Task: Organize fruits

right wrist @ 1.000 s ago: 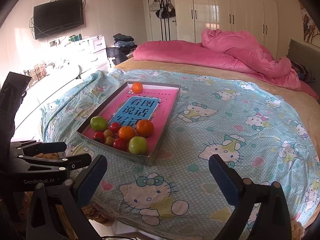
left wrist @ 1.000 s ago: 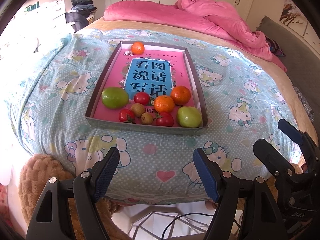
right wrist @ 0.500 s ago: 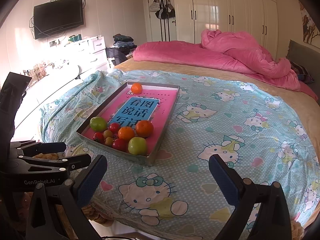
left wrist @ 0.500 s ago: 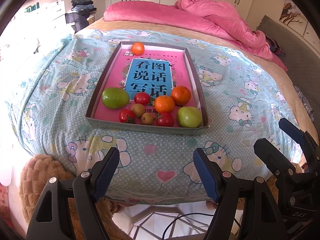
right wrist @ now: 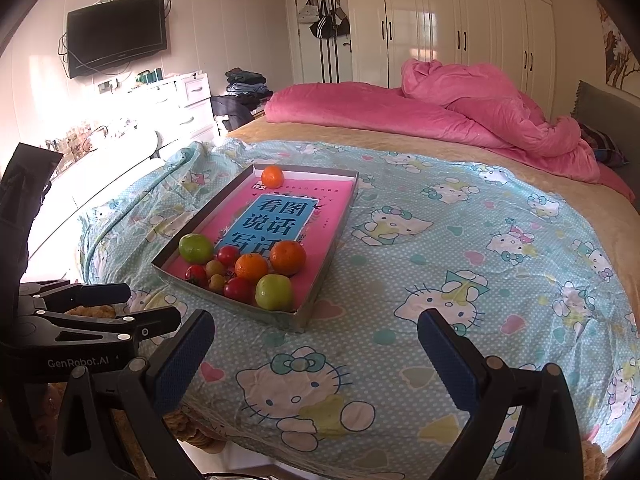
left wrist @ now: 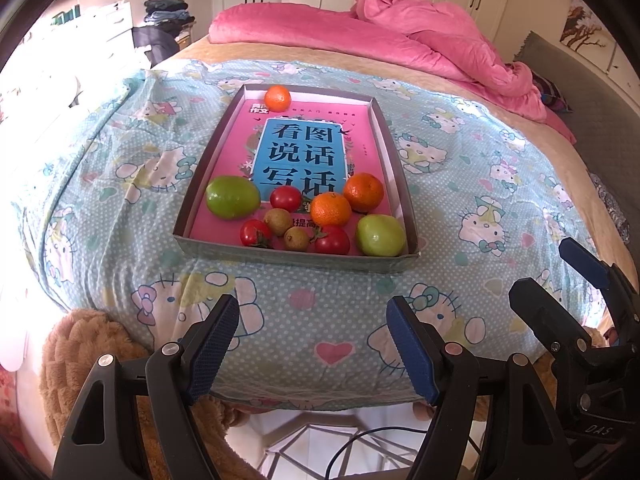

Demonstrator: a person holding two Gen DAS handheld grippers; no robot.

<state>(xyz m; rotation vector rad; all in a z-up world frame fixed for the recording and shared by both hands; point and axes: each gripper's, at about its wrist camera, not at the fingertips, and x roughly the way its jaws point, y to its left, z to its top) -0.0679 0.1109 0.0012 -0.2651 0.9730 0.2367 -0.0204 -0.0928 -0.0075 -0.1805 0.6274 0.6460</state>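
- Left gripper point(left wrist: 312, 344): jaws wide apart, holding nothing, low centre of left view, hanging off the near edge of the bed point(left wrist: 120, 200). Aimed straight at the tray, so it's lined up for a reach.
- Right gripper point(right wrist: 316, 344): also spread and empty, bottom of right view, tray up-left of it. It sits further to the side, so the angle is less direct.
- Tray point(left wrist: 296, 254): shallow box mid-frame on the quilt, pink book cover as its floor.
- Fruit bunched at the tray's near end: green ones at each flank point(left wrist: 233, 197) point(left wrist: 380, 235), two oranges point(left wrist: 331, 209) point(left wrist: 363, 192) touching, tomatoes point(left wrist: 285, 198) and small brown fruit point(left wrist: 277, 221) packed between. Kinds are mixed.
- One orange point(left wrist: 277, 98) sits alone at the far end, upper centre.
- My guess: that lone orange marks a sorting spot, but I can't tell whether sorting is early or whether this is the final layout.
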